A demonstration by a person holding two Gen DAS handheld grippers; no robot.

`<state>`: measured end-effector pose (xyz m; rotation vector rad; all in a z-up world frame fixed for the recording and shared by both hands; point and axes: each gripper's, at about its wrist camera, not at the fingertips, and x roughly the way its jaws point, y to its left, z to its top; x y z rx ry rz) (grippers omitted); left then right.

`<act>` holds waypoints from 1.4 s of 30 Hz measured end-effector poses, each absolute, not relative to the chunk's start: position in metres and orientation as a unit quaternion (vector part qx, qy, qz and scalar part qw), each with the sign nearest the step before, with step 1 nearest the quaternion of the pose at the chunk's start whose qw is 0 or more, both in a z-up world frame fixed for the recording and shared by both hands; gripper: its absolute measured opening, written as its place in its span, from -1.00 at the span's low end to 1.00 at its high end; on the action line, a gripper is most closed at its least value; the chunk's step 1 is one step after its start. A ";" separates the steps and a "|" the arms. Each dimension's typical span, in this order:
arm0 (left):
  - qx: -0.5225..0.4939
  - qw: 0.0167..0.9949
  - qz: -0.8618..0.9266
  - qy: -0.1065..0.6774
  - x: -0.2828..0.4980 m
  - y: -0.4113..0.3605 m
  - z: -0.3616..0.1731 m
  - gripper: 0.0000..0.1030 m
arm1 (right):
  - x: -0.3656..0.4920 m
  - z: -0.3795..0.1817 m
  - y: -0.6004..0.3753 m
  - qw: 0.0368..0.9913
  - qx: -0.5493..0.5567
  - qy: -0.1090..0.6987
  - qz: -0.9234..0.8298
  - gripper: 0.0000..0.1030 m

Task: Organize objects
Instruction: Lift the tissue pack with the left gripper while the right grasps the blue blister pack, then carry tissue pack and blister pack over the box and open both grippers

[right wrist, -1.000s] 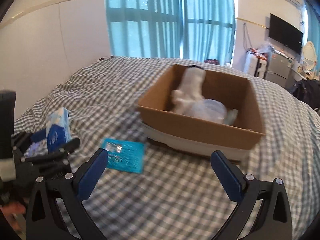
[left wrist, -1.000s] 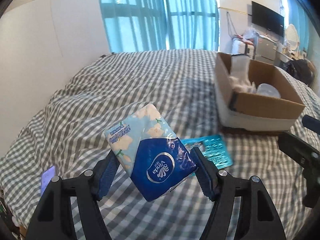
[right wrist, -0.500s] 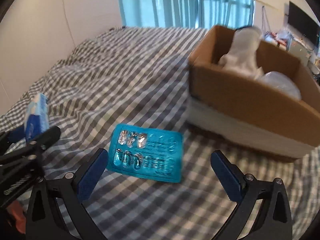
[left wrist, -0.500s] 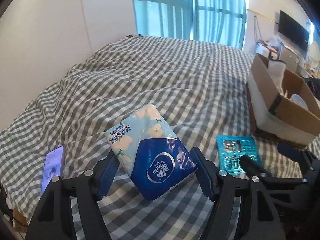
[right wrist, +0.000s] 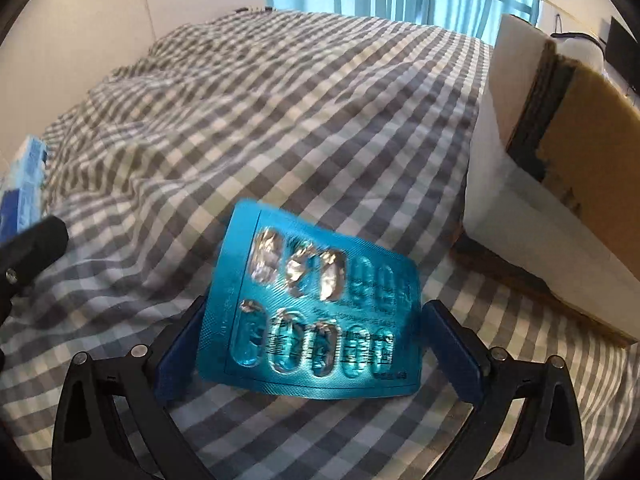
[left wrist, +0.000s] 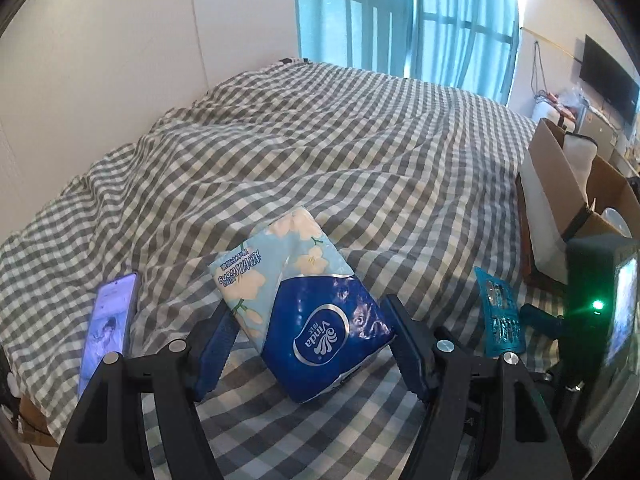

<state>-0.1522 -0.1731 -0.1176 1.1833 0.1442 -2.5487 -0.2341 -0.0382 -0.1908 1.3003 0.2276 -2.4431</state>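
Note:
A blue and flowered tissue pack (left wrist: 320, 312) sits tilted between the fingers of my left gripper (left wrist: 309, 306), which is shut on it just above the checked bedspread (left wrist: 320, 152). A teal blister pack of pills (right wrist: 332, 280) lies on the bedspread, and my right gripper (right wrist: 315, 306) straddles it with its jaws closing. Its left edge overlaps the left finger (right wrist: 188, 332); a sliver of gap shows at the right finger. In the left wrist view the blister pack (left wrist: 498, 316) shows edge-on beside the right gripper's body (left wrist: 592, 280).
An open cardboard box (right wrist: 560, 168) holding white items stands on the bed just right of the blister pack. A phone (left wrist: 108, 324) with a lit screen lies at the bed's left edge. A white wall runs along the left, curtained windows behind.
My right gripper has come down and forward until the blister pack lies between its fingers. The left view has swung left, the box sliding to its right edge; the tissue pack stays gripped.

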 end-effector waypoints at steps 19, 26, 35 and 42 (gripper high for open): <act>0.394 0.060 -0.917 -0.003 -0.095 -0.061 -0.086 0.41 | -0.134 -0.075 0.095 0.163 0.364 0.026 -0.916 -0.86; 0.337 0.008 -0.941 -0.017 -0.079 -0.015 -0.028 0.41 | -0.091 -0.014 0.151 0.147 0.307 0.008 -0.940 -0.86; 0.301 -0.061 -0.951 -0.035 -0.131 0.042 0.022 0.41 | -0.099 0.053 0.201 0.127 0.249 0.005 -0.960 -0.86; 0.297 -0.083 -0.950 -0.044 -0.216 0.064 0.015 0.41 | -0.170 0.055 0.223 0.116 0.254 0.005 -0.960 -0.86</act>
